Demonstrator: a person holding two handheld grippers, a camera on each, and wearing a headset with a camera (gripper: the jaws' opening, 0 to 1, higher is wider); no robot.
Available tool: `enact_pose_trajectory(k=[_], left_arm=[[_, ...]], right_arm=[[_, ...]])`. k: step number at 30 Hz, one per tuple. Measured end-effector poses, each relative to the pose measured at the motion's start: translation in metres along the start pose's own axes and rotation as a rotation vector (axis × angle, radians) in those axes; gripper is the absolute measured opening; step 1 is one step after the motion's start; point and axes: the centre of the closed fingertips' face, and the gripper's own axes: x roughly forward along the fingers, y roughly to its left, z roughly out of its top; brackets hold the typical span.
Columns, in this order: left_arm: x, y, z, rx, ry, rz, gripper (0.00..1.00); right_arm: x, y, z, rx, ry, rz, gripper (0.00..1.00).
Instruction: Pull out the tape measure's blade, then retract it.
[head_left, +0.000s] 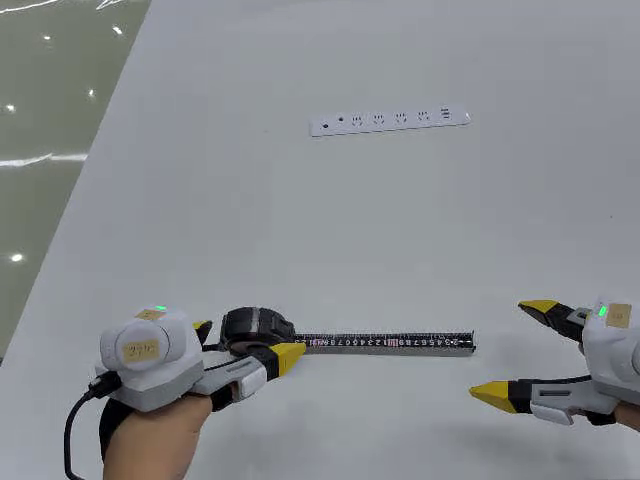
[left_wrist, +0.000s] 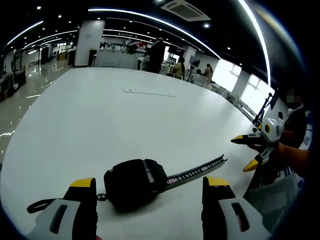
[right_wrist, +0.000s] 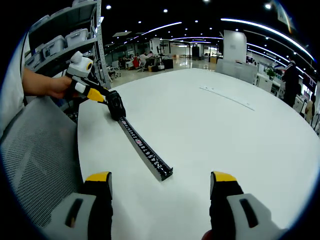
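White table (head_left: 400, 230) (office hall) bears tape measure (head_left: 258, 326) — left fingers (left_wrist: 80, 210), right fingers (right_wrist: 100, 200) gape empty.

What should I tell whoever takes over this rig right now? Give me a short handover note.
Left hand-held gripper: open, jaws either side of the tape measure's case, with gaps showing, not clamped on it.
Right hand-held gripper: open and empty, just off the blade's free end.
Blade: extended, lying flat on the white table.
Done: the pull-out.
Left: retract the blade into the case.
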Motion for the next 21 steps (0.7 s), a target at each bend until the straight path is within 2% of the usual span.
enact_pose_trajectory(k=[4, 8, 11, 13, 17, 21], left_arm=[[0.003, -0.003, -0.0018, -0.018, -0.003, -0.01, 0.84], [0.0051, -0.0067, -0.0056, -0.004, 0.007, -0.012, 0.83], [0.0053, -0.0083, -0.006, -0.028, -0.001, -0.018, 0.83], [0.0055, -0.0083, -0.0087, 0.023, 0.014, -0.007, 0.83], [0.0048, -0.0059, -0.0058, -0.018, -0.009, -0.002, 0.83], [0.0063, -0.0068, -0.0058, -0.02, -0.015, 0.011, 0.82]], right_arm=[[0.0008, -0.0017, -0.0006, 0.002, 0.001, 0.0, 0.81], [0.0023, -0.0018, -0.0006, -0.003, 0.005, 0.001, 0.81], [0.0039, -0.0013, 0.0005, -0.005, 0.006, 0.005, 0.81], [0.0051, -0.0008, 0.0012, -0.006, 0.007, 0.007, 0.81], [0.0079, 0.0, 0.0018, -0.007, 0.007, 0.011, 0.8], [0.0092, 0.0014, 0.0027, -0.008, 0.006, 0.014, 0.8]])
